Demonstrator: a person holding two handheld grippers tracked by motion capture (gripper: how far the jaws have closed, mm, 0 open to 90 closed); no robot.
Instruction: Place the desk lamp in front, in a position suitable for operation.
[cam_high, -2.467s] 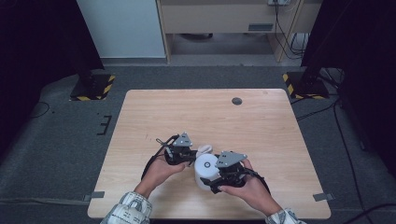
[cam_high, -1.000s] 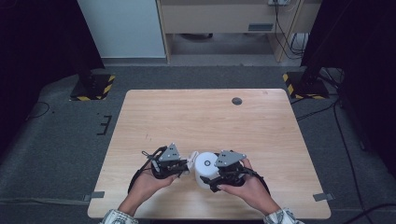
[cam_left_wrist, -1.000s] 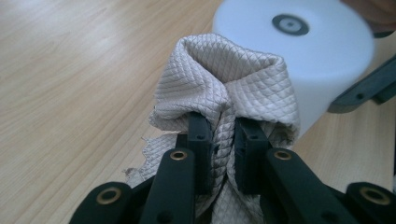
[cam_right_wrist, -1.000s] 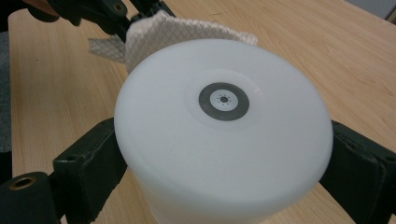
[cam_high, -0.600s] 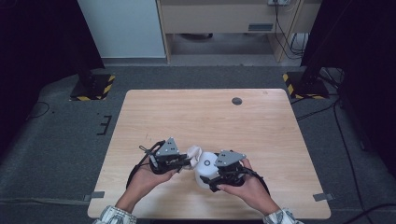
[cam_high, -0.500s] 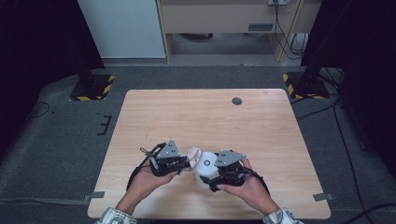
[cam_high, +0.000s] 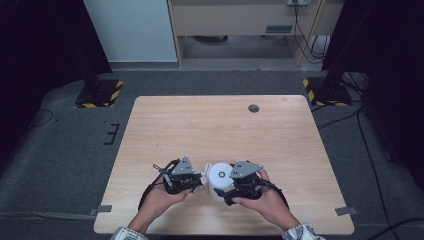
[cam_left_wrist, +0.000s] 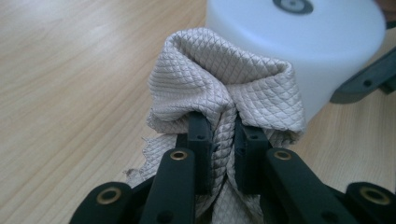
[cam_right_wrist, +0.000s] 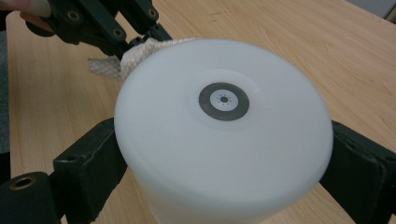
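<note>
Fingers of both grippers are busy near the front edge of the wooden worktop in the high view: the left gripper presses a pale cloth against a white cylinder steadied by the right gripper, so wiping looks underway, not finished. From the left gripper view, its black fingers are closed tight on the bunched, diamond-quilted cloth touching the smooth matte cylinder. From the right gripper view, its fingers are spread wide, clamping the round cylinder, whose flat top carries a small grey disc.
</note>
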